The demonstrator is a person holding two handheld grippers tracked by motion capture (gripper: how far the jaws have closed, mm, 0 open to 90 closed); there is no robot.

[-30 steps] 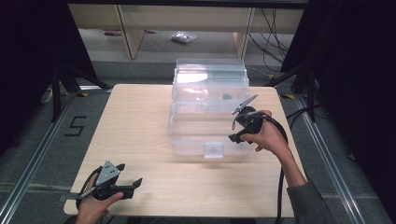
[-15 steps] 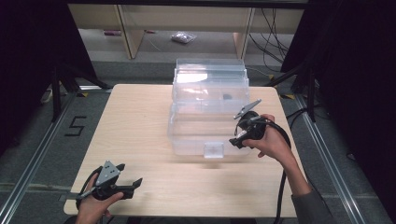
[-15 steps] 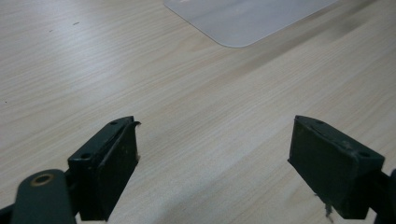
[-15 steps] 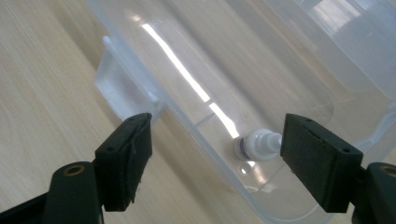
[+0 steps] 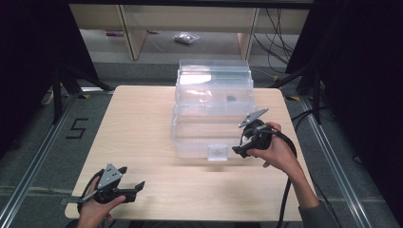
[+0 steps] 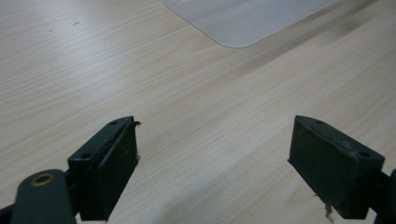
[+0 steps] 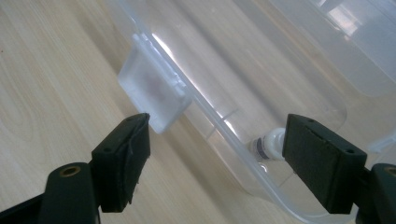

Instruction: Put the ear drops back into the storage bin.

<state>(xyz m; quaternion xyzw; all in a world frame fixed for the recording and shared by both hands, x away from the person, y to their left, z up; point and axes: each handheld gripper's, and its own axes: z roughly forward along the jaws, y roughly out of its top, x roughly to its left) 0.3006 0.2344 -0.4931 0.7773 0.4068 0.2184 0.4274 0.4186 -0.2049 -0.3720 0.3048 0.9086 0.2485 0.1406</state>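
On the table [image 5: 138, 118], toward its far middle, we see a clear plastic box [image 5: 211, 111] with a frosted latch [image 7: 152, 95] on its near edge. Our right gripper [image 5: 244, 142] hovers beside that latch, jaws wide, having just opened further, nothing between them.

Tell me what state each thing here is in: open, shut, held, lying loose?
Clear plastic box: lid open, tilted back.
Front latch: unclipped, between the right gripper's jaws, untouched.
Small bottle: lying inside the box.
Right gripper: open, holding nothing.
Left gripper: open, empty.
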